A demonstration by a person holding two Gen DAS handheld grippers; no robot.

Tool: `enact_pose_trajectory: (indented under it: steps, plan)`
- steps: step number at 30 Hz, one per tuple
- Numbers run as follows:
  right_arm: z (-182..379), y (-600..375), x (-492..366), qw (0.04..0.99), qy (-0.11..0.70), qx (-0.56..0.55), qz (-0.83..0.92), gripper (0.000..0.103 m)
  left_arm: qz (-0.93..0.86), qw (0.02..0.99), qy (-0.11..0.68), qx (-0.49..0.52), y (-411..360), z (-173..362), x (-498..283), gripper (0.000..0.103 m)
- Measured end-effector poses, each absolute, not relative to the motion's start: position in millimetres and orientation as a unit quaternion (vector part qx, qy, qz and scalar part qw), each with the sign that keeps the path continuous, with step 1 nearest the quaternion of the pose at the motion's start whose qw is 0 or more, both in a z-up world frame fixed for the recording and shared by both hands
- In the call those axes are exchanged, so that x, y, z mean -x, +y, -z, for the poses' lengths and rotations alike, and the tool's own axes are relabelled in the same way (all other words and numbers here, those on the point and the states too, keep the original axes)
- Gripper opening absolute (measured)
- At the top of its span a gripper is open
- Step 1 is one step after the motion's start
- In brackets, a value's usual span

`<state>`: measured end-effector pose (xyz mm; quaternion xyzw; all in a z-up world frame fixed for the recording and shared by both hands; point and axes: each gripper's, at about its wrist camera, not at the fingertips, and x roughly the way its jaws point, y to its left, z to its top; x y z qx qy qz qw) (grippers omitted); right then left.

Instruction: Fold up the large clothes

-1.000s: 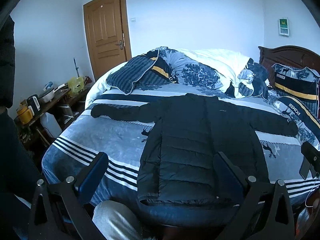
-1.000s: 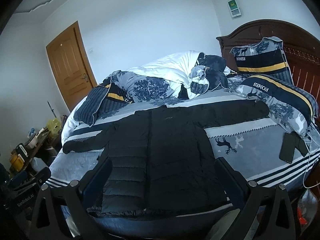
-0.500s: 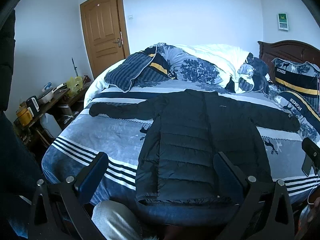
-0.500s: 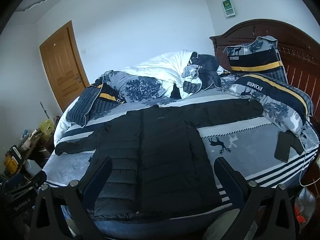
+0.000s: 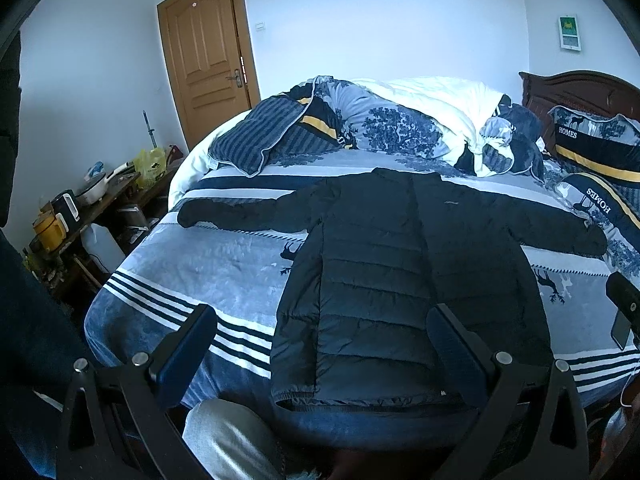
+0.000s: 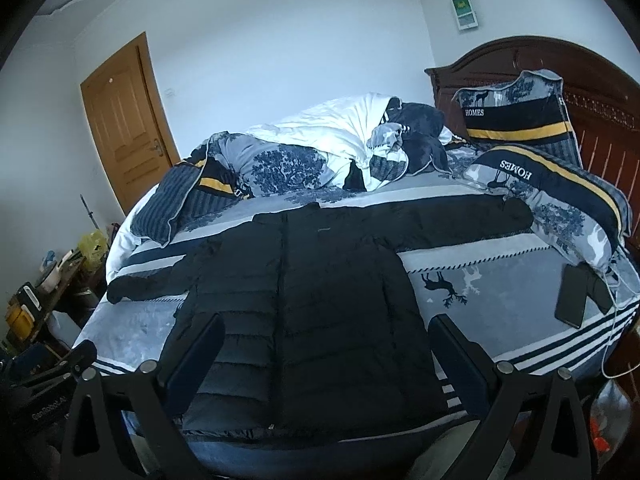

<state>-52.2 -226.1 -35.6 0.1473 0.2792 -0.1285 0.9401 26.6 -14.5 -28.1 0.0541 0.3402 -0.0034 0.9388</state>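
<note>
Currently a black jacket (image 5: 404,280) is being displayed flat on the bed (image 5: 224,264), sleeves spread sideways, hem at the near edge. Both the left tongs (image 5: 322,344) and right tongs (image 6: 326,346) are being held wide above it, gripping nothing. Pillows (image 6: 552,200), a heaped quilt (image 6: 320,148) and a phone (image 6: 572,296) are being kept around it; a wooden door (image 5: 208,52) is being shown shut.

A bed (image 5: 224,264) with a grey-blue striped, deer-print cover fills the room under cool, dim light. Behind it stand white walls (image 5: 380,20) and a closed wooden door (image 5: 208,56); a dark carved headboard (image 6: 532,60) rises at its right end, a cluttered tabletop (image 5: 116,188) sits to its left.
</note>
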Motion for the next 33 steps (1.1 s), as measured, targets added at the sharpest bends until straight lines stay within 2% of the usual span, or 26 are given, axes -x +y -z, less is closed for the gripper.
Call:
enact_pose_trajectory:
  steps: [23,33]
  plan:
    - [41.7,-223.4,32.1,0.941,0.293,-0.136,0.099,0.103,-0.008,0.932,0.361,-0.042,-13.1,42.9,-44.1,0.103]
    - [54.5,-247.3,-2.9,0.937,0.293,-0.149,0.118,0.103,0.008,0.925,0.375,-0.063,-37.7,52.4,-79.8,0.103]
